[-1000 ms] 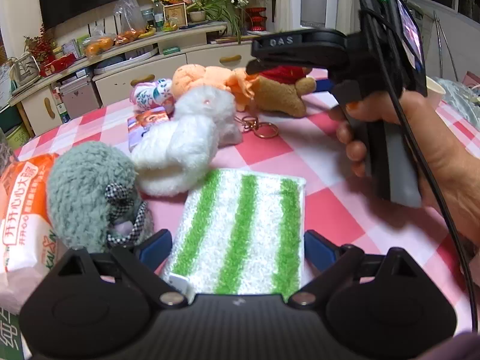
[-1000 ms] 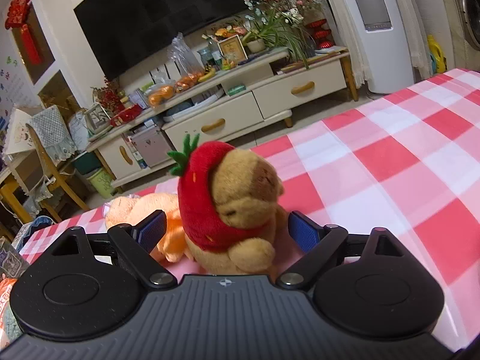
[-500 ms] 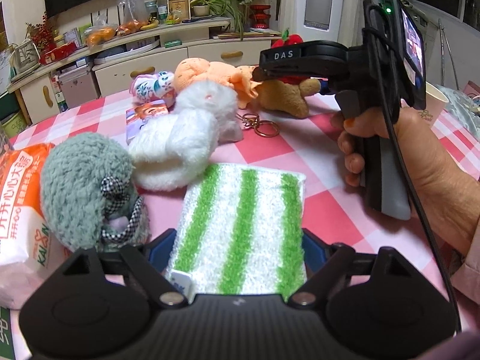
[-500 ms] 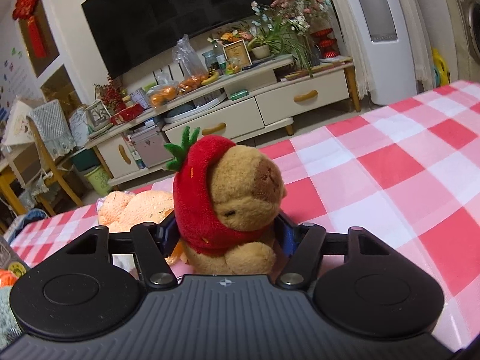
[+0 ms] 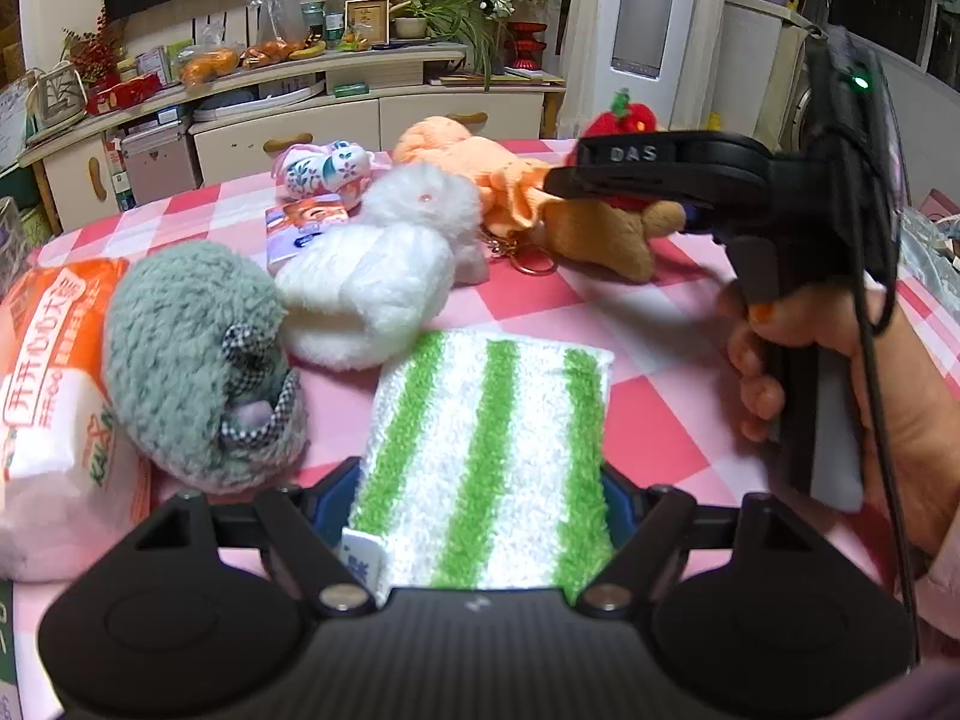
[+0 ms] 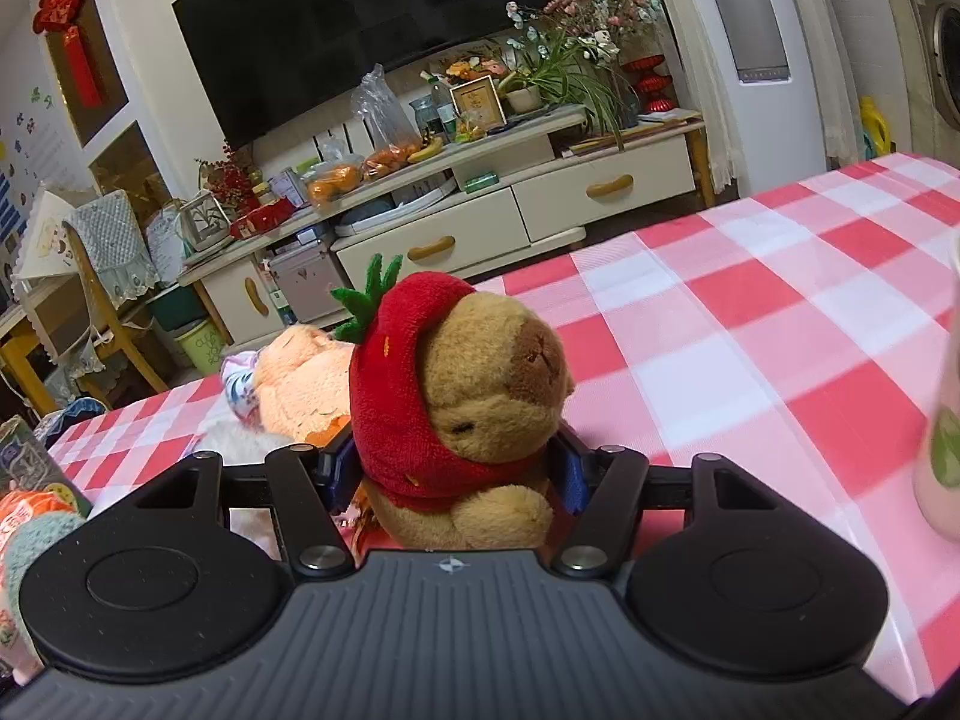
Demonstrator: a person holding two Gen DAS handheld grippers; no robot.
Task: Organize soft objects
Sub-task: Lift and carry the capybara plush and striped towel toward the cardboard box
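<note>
Right wrist: capybara plush [image 6: 480,420] clamped between tool [image 6: 453,474] pads

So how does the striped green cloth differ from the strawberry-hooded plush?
The striped green cloth is flat and rectangular, white with green stripes; the strawberry-hooded plush is rounded, brown with a red hood. The cloth lies on the table; the plush sits upright. Shared: both are soft, and each sits between a gripper's jaws.
</note>
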